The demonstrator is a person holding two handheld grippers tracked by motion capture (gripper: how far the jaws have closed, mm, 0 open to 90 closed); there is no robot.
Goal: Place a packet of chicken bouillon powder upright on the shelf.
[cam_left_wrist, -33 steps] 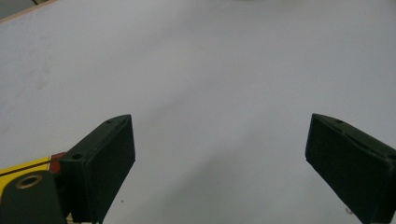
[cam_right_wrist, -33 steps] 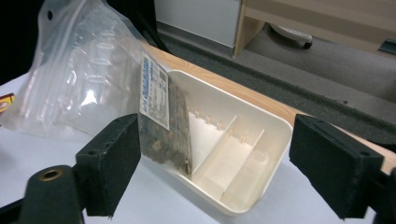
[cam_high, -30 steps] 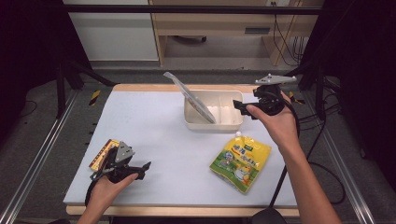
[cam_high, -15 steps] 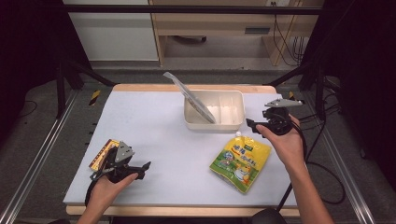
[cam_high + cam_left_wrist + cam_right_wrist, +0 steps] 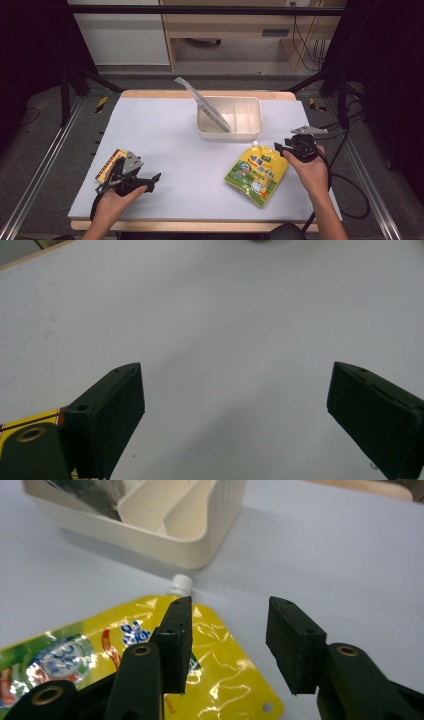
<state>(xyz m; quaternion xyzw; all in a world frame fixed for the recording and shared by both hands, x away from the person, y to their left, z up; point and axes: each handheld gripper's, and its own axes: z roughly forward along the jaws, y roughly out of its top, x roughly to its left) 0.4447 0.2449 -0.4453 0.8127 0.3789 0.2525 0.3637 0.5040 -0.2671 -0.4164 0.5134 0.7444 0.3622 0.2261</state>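
Observation:
A yellow spouted pouch [image 5: 256, 170] lies flat on the grey mat, its white cap [image 5: 180, 583] pointing at the cream divided tray [image 5: 250, 134]. A silver pouch [image 5: 202, 102] leans out of the tray's left compartment. My right gripper [image 5: 279, 149] hovers open just right of the yellow pouch's top corner. In the right gripper view its left jaw hangs over the yellow pouch [image 5: 100, 650], and nothing sits between the right gripper [image 5: 227, 612] jaws. My left gripper [image 5: 150, 181] rests wide open at the near left. The left gripper [image 5: 235, 405] faces bare mat.
A small yellow and red packet [image 5: 111, 162] lies on the mat right behind the left gripper, and its edge [image 5: 30, 417] shows beside the left jaw. The mat [image 5: 165, 130] spreads bare between the two hands. Cables trail off the table's right side.
My right gripper has come back from beside the tray toward the person, down to the yellow pouch's top right corner. The left gripper has stayed put.

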